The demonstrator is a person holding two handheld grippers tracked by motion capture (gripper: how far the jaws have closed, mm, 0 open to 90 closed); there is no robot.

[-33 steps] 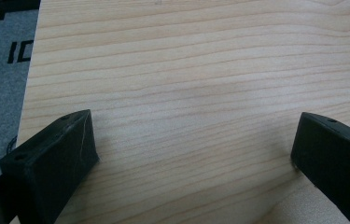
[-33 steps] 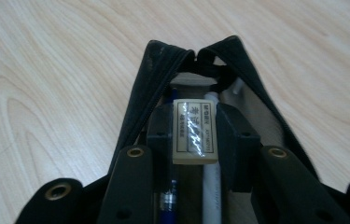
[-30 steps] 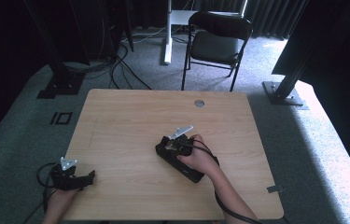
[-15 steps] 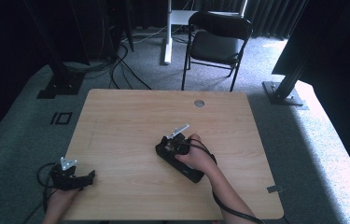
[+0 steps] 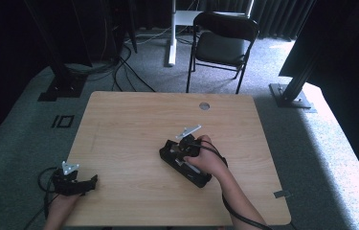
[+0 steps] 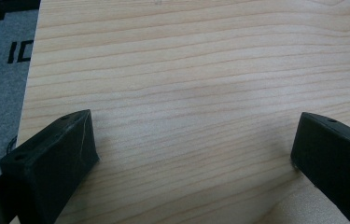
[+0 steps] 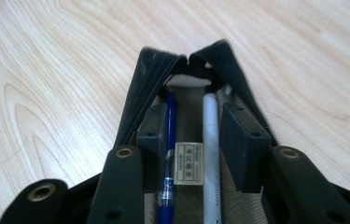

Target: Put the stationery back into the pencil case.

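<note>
Going left to right with the pencil case (image 5: 185,164) as the reference: your left gripper (image 5: 82,184) is parked well off to the left of the case, near the front left corner of the table (image 5: 134,120), jaws spread wide with nothing but bare wood between them. My guess is it's just waiting out of the way while the other hand works.

The case itself is a black zip pouch lying a bit right of the table's middle, unzipped. Your right gripper (image 5: 177,154) is nosed down into its open mouth, and its jaws have just been opening. They stand partly apart inside the case, with a blue pen (image 7: 169,154) and a white pen (image 7: 211,154) lying between them, neither one squeezed as far as I can tell. Looks to me like you've either just dropped them in or you're lining up to pick one.

The high view gives the layout but the case is just a dark blob under your hand. The right gripper view is where you actually see the contents: both pens side by side, the beige lining with a little sewn label (image 7: 189,169) between them, and the zip edges peeled back. The left gripper view (image 6: 191,140) confirms the wide gap and the wood grain.
</note>
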